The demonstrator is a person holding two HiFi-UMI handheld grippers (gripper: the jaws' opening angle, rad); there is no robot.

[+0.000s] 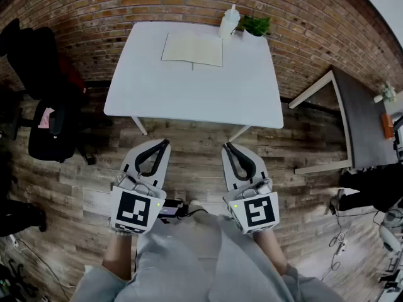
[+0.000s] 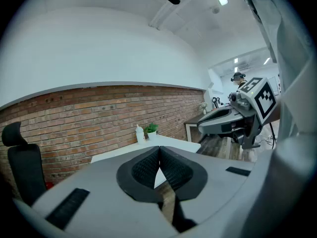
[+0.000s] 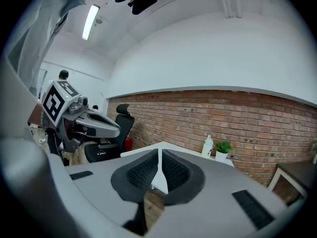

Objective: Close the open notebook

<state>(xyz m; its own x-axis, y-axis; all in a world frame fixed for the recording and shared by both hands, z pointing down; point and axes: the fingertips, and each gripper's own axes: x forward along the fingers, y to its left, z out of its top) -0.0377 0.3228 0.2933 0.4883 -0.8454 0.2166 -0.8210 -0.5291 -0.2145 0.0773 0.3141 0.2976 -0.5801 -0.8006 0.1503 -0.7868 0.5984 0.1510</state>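
The open pages of the notebook [image 1: 192,49] are too small to read.

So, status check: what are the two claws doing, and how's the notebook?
Left gripper shut, empty. Right gripper shut, empty. Notebook open, flat on far side of table. Bottle, plant beside it; nothing blocking.

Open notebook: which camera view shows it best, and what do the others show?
The head view: the open notebook lies flat on the white table, both pages visible from above. Both gripper views catch the table nearly edge-on; no notebook can be made out there.
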